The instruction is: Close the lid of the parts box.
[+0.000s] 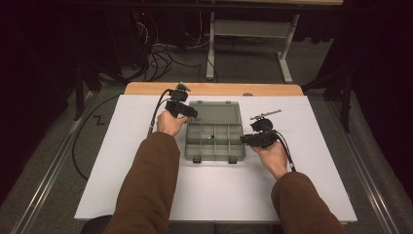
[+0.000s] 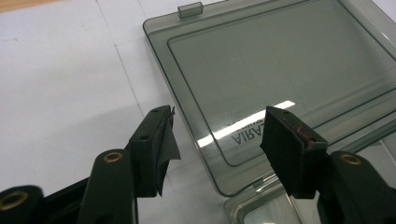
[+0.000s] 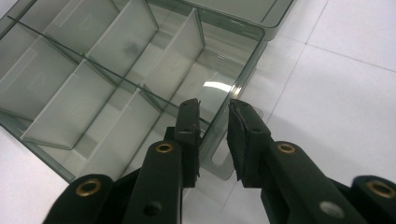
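Box: a smoky, see-through compartment box (image 1: 215, 141) lies open in the middle of the white surface (image 1: 146, 195), its tray on the near side and its lid (image 1: 215, 112) folded flat on the far side.
Tray: thin dividers split it into several cells; one small dark item (image 1: 210, 137) sits in a middle cell — too small to tell what it is.
Latches: two tabs (image 1: 197, 159) stick out from the tray's near edge.
Left hand-held gripper (image 1: 191, 114): it hovers over the lid's left near corner, jaws spread wide with nothing between them; the left gripper view shows the lid's corner and mirrored lettering (image 2: 246, 135) under the gap, not touched.
Right hand-held gripper (image 1: 245, 139): it is at the tray's right wall (image 3: 233, 126), jaws partly closed and set on either side of that wall — one inside the tray, one outside. Whether the pads press the wall cannot be told; a slim gap shows beside each.
Hands: the left hand (image 1: 170, 123) and right hand (image 1: 271, 157) come in from the near side in brown sleeves (image 1: 146, 185).
Background: beyond the far edge, a wooden strip (image 1: 214, 88), then a dim floor with cables (image 1: 160, 58) and a pale table frame (image 1: 248, 29).
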Demonstrator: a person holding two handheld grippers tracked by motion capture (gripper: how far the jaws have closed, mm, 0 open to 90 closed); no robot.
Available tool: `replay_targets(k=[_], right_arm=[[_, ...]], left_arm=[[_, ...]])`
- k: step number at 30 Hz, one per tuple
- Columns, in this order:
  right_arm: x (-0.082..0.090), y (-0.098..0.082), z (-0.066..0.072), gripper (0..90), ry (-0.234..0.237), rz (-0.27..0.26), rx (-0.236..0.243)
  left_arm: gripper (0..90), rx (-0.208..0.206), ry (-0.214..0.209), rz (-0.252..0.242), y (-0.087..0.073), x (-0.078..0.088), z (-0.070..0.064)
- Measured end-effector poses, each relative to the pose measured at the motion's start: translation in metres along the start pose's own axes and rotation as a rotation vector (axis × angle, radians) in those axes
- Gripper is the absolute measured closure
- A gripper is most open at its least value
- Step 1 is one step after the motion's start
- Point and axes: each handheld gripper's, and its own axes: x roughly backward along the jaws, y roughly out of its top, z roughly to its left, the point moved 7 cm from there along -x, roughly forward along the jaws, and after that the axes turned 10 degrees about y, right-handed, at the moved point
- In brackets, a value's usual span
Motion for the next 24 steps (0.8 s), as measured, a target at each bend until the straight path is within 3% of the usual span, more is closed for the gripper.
replay_targets(k=[13, 24], right_arm=[[0.000, 0.000, 0.000, 75.2, -0.003, 0.006, 0.003], [0.000, 0.000, 0.000, 75.2, -0.004, 0.006, 0.005]], left_arm=[[43.5, 0.058, -0.085, 0.052, -0.005, -0.013, -0.002], [41.9, 0.111, -0.123, 0.082, -0.008, -0.021, 0.000]])
